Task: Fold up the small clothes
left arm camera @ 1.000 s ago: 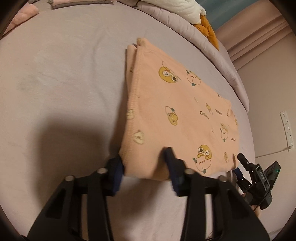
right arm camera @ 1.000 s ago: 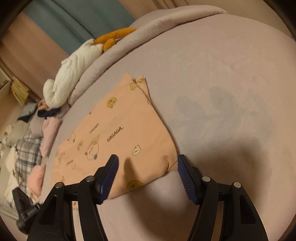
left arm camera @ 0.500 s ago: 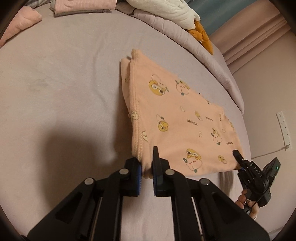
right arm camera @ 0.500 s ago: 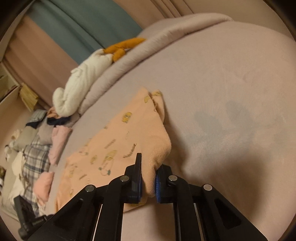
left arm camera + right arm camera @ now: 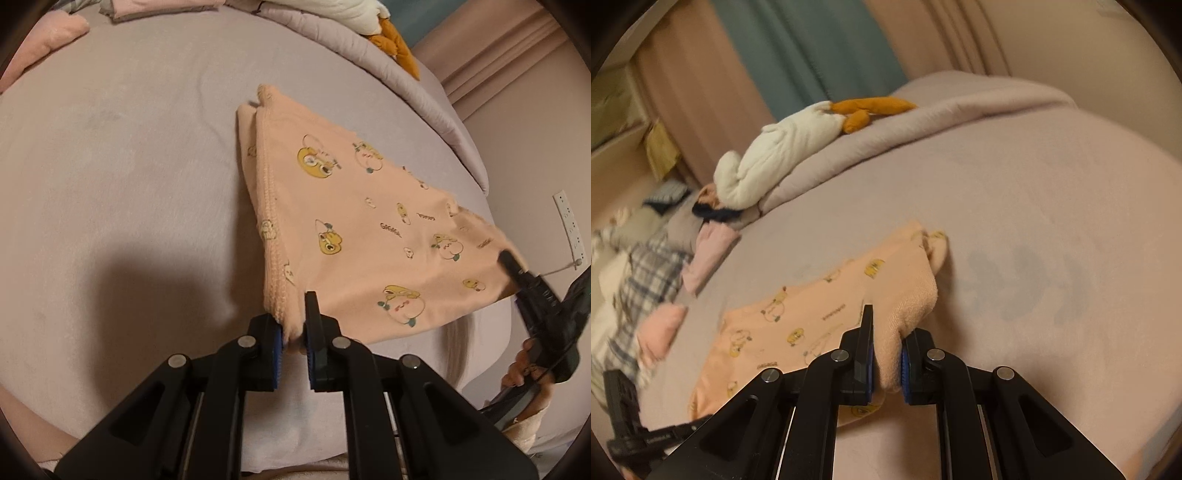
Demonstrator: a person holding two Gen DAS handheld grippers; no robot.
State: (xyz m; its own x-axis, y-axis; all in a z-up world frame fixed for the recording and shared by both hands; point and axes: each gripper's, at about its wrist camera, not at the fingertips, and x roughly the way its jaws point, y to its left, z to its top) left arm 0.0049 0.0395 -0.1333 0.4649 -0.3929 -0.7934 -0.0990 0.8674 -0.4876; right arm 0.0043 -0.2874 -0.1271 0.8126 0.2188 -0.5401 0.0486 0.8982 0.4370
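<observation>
Between both claws, peach garment (image 5: 369,221) stretches away over bed (image 5: 110,184), left claw (image 5: 294,334) and right claw (image 5: 886,363) each clenched on a near corner.

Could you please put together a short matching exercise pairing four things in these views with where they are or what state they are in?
Things:
1. peach garment
2. left gripper
3. white plush toy
4. plaid clothes

States:
A. lying on the rolled duvet edge
B. piled at the far side of the bed
C. shut on a near corner
D. near edge lifted off the bed, held by both grippers

Pairs: 1-D, 2-C, 3-A, 4-B
</observation>
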